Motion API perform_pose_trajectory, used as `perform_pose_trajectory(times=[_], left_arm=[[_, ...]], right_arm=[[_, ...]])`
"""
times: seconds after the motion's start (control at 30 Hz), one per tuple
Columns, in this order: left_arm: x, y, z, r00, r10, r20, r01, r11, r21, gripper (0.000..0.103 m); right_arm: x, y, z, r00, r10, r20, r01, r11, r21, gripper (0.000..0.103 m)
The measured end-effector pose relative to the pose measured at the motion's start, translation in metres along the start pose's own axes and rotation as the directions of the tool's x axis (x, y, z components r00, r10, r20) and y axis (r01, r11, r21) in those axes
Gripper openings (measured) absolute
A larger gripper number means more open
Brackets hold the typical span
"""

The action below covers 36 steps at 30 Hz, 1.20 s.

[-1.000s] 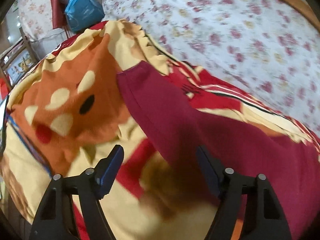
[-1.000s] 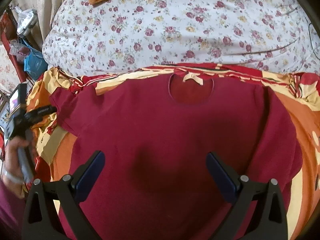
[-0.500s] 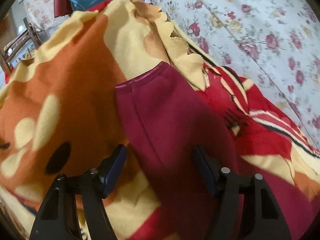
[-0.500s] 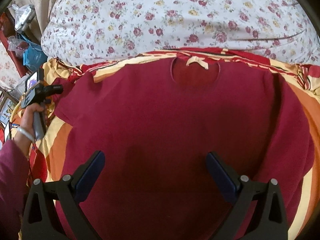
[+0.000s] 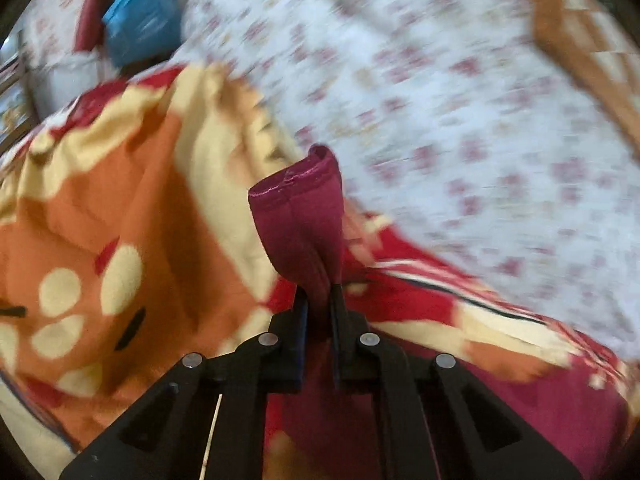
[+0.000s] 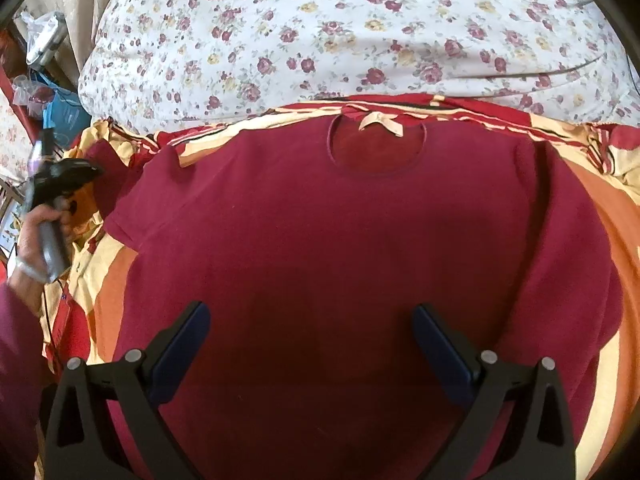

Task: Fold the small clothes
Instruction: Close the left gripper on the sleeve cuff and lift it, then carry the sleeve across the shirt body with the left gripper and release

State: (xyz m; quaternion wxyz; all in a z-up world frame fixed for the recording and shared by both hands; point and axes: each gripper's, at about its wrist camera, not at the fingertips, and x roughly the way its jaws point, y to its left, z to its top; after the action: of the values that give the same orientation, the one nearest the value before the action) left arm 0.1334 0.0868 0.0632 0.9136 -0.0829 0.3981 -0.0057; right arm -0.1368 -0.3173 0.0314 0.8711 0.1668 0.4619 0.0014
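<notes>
Maroon knit, soft and matte, makes up the small short-sleeved shirt (image 6: 320,248) that lies flat and face up on the bed, spread over a fleecy blanket (image 6: 600,208) printed in orange, cream and red. Its round neckline sits toward 12 o'clock in the right wrist view, with a pale cream bow (image 6: 380,122) at the collar's edge. Beyond the blanket, at 12 o'clock, swells a white quilt (image 6: 320,32) strewn with small red and yellow roses.

At 9 o'clock in that view, the left gripper (image 5: 319,300) has its jaws pressed together on the shirt's left sleeve (image 5: 300,220), whose hemmed cuff stands up from the jaws in a narrow pinched fold, raised off the blanket. The left wrist view is smeared by motion, so the blanket's cream spots and the quilt's flowers are blurred. A blue bag (image 5: 138,26) shows at 11 o'clock there.

The right gripper (image 6: 312,344) hangs over the shirt's lower body with its jaws spread wide, clamping nothing; whether the tips touch the cloth cannot be told.
</notes>
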Motion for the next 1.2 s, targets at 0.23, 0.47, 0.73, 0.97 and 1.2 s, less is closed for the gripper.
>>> perform_pose_trajectory(times=[0.23, 0.47, 0.73, 0.97, 1.2], left_arm=[[-0.084, -0.092, -0.03, 0.977, -0.214, -0.013, 0.214, 0.967, 0.14, 0.0], [-0.106, -0.193, -0.096, 0.923, -0.366, -0.12, 0.384, 0.897, 0.218, 0.0], [-0.069, -0.265, -0.182, 0.881, -0.328, -0.34, 0.423, 0.869, 0.258, 0.015], [-0.102, -0.25, -0.184, 0.838, -0.402, -0.369, 0.509, 0.819, 0.264, 0.029], [-0.148, -0.188, -0.161, 0.956, -0.274, -0.107, 0.294, 0.9, 0.322, 0.03]], right_arm=[[-0.025, -0.016, 0.003, 0.998, 0.003, 0.066, -0.006, 0.999, 0.048, 0.102], [-0.049, -0.039, 0.005, 0.994, -0.029, 0.105, 0.021, 0.997, 0.074, 0.102], [-0.055, -0.064, -0.001, 0.996, -0.026, 0.087, 0.016, 0.994, 0.11, 0.102], [-0.052, -0.06, 0.005, 0.995, 0.045, 0.089, -0.052, 0.995, 0.086, 0.102], [-0.016, -0.042, 0.026, 0.991, 0.129, 0.028, -0.13, 0.989, 0.067, 0.093]])
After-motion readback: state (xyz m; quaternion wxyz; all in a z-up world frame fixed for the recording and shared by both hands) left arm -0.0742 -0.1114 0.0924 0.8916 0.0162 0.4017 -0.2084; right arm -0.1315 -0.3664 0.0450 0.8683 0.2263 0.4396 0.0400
